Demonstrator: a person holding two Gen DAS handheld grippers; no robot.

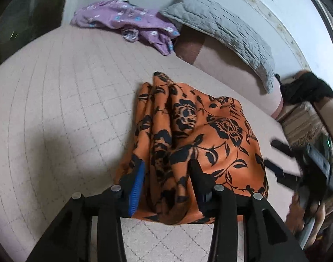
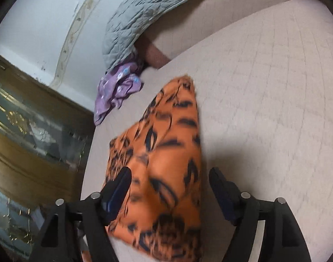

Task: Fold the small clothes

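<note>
An orange cloth with black flower print (image 1: pixel 195 135) lies bunched on the pale quilted bed (image 1: pixel 63 100). My left gripper (image 1: pixel 166 166) is open, its two fingers straddling the cloth's near edge, with folds of cloth between them. In the right wrist view the same cloth (image 2: pixel 164 152) looks blurred and lies under and between my right gripper's (image 2: pixel 169 174) wide-open fingers. The right gripper also shows at the right edge of the left wrist view (image 1: pixel 282 157), beside the cloth.
A purple flowered garment (image 1: pixel 131 21) lies crumpled at the far side of the bed, next to a grey quilted pillow (image 1: pixel 223 28) against the wall. A dark wooden cabinet with glass (image 2: pixel 28 135) stands beside the bed. Black clothing (image 1: pixel 306 87) lies off the bed's right end.
</note>
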